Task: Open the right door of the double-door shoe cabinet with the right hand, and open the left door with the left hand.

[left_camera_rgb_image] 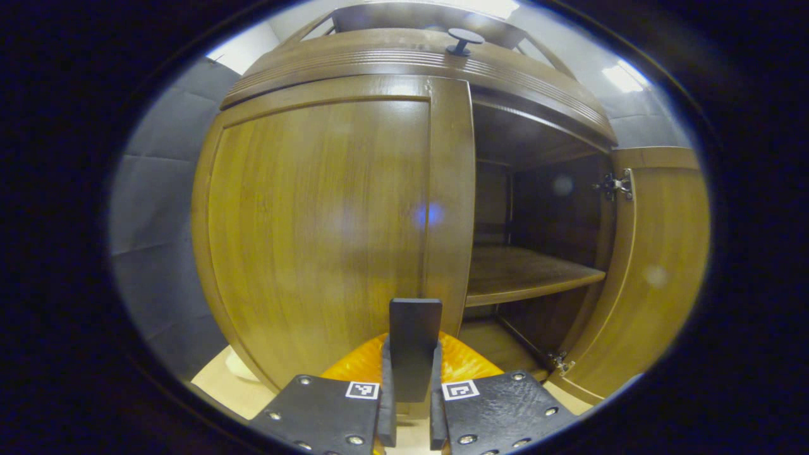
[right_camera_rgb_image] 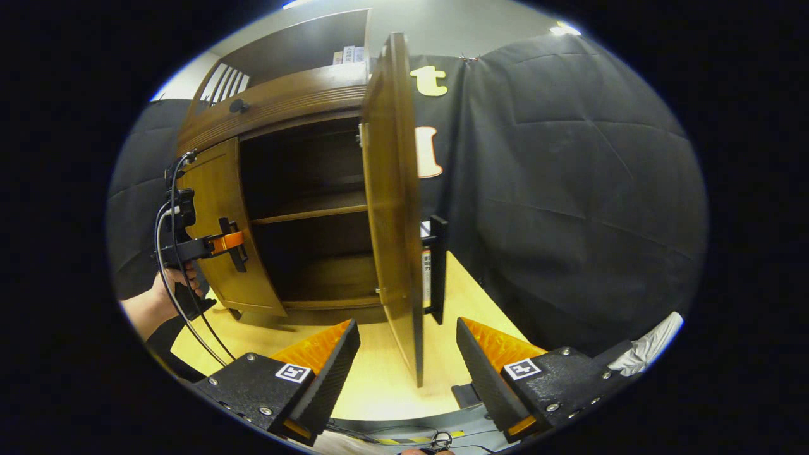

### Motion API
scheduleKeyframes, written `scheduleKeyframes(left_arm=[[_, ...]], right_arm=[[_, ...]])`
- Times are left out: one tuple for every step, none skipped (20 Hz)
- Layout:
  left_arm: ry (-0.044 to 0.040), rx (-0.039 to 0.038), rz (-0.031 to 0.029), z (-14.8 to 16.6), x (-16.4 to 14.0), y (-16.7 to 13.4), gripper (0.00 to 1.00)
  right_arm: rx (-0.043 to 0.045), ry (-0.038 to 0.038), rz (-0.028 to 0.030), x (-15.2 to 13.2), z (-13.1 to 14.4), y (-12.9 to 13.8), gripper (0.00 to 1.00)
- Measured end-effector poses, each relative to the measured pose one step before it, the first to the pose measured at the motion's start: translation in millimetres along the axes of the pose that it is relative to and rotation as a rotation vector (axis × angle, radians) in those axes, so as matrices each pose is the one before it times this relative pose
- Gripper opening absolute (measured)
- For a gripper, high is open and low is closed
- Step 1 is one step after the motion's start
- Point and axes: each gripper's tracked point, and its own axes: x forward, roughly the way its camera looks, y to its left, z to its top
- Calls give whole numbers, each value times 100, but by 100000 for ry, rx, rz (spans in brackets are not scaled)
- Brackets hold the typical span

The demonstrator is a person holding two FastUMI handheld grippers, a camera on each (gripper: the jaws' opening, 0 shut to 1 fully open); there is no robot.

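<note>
The brown wooden shoe cabinet (left_camera_rgb_image: 411, 60) fills the left gripper view. Its left door (left_camera_rgb_image: 316, 227) sits closed, and my left gripper (left_camera_rgb_image: 414, 347) is shut on that door's upright black handle (left_camera_rgb_image: 415, 325). The right door (left_camera_rgb_image: 657, 265) stands swung wide open. In the right gripper view this right door (right_camera_rgb_image: 392, 208) is edge-on, its black handle (right_camera_rgb_image: 437, 265) on the outer face. My right gripper (right_camera_rgb_image: 407, 332) is open, its fingers (right_camera_rgb_image: 328, 360) either side of the door's lower edge without touching it. Farther left, a hand holds the left gripper (right_camera_rgb_image: 229, 243) at the left door (right_camera_rgb_image: 218, 208).
Inside the open right half are a dark shelf (left_camera_rgb_image: 524, 275) and a hinge (left_camera_rgb_image: 616, 185). A black knob (left_camera_rgb_image: 464, 39) stands on the cabinet top. The cabinet rests on a pale wooden surface (right_camera_rgb_image: 379, 379). Cables (right_camera_rgb_image: 183, 316) hang from the left gripper; white cloth (right_camera_rgb_image: 644, 347) lies lower right.
</note>
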Motion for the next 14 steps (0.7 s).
scheduleKeyframes(left_arm=[[-731,302,-403,-132,-508,139,22],[-977,763,-714,218,-205,90,29],[-691,260,-781,-6,-95,-190,29],[-460,-420,-875,-30,-145,-132,28],[-119,-812,-749,66,-245,131,28],[-118,-289,-737,220,-142,37,28],[-326,-3,-686,208,-137,-7,28],[-449,338,-656,129,-138,57,28],[-290,255,-453,195,-141,-5,29],[-218,-86,-286,127,-190,-18,28],[-25,-340,-203,177,-81,-14,21],[-126,-279,-176,100,-325,71,28],[-67,-178,-81,189,-90,84,28],[-154,-80,-48,139,7,110,28]], right_arm=[[-638,190,934,-86,10,161,95],[-1101,-578,220,2,39,-83,95],[-1023,-983,-107,21,120,-131,95],[-383,-916,-198,135,96,-63,95],[407,-616,-280,273,57,90,95],[976,-380,-85,113,75,245,95],[1182,11,10,35,6,270,92],[1000,366,316,10,-35,299,92],[461,478,525,-83,-131,221,92],[75,535,409,-28,-77,144,92],[-207,85,494,-229,49,134,92],[-320,-251,488,-117,95,129,92],[-341,-472,605,87,84,197,92],[-323,-532,652,112,147,180,92]])
